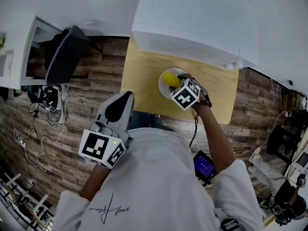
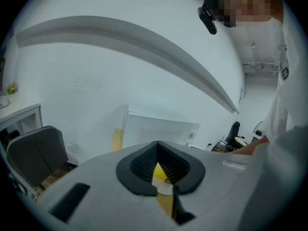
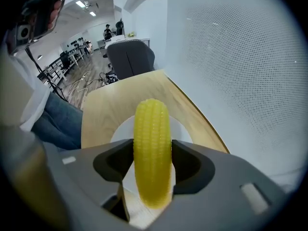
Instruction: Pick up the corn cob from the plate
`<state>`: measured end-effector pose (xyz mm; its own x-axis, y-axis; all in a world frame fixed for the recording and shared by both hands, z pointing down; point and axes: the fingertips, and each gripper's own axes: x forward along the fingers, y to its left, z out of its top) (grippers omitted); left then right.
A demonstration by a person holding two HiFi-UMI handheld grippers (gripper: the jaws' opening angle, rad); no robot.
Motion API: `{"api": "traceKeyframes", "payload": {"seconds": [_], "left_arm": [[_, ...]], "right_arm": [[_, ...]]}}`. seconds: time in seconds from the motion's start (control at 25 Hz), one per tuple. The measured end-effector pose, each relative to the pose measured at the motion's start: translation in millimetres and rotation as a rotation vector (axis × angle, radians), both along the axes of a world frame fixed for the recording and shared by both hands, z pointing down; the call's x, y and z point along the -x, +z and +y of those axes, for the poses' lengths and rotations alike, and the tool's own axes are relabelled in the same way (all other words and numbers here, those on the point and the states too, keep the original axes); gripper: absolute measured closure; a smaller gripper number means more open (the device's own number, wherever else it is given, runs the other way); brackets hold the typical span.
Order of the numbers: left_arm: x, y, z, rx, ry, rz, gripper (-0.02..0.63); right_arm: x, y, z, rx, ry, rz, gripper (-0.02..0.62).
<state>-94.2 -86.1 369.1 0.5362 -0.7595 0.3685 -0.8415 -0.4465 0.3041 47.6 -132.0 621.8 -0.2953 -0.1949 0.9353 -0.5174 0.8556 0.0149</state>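
right gripper: over the plate, jaws closed on the corn cob from both sides, a dark pad pressed to each flank; seen from behind in its own view
left gripper: well back from the plate, off the table's near edge and close to the person's chest; jaws drawn together with only a thin wedge of gap in its own view, nothing between them
corn cob: yellow, gripped about its middle, directly above the plate; its far end sticks out past the jaws; whether its lower end touches the plate cannot be told
plate: white and round, lying flat; bare white rim shows to either side of the cob
table: pale wood, underneath the plate, which sits towards its right half
white cabinet: just beyond the plate, its front standing over the table's far edge
chair: dark, well to the left of the plate, on the wood-plank floor
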Motion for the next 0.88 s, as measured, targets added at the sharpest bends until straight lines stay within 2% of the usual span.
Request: {"api": "traceKeyframes", "payload": {"seconds": [0.36,0.68,0.88], "left_arm": [[-9,-2,0,-0.012,0.001,0.000,0.612],[-16,-4,1,-0.018,0.006,0.004,0.612],[-21,-6,2,-0.022,0.013,0.002,0.612]], "right_arm": [[-10,-4,1,-0.004,0.048,-0.040,0.342],[-17,-13,1,-0.003,0.135,-0.116,0.345],[-26,-15,4,-0.011,0.164,-0.119,0.348]]}}
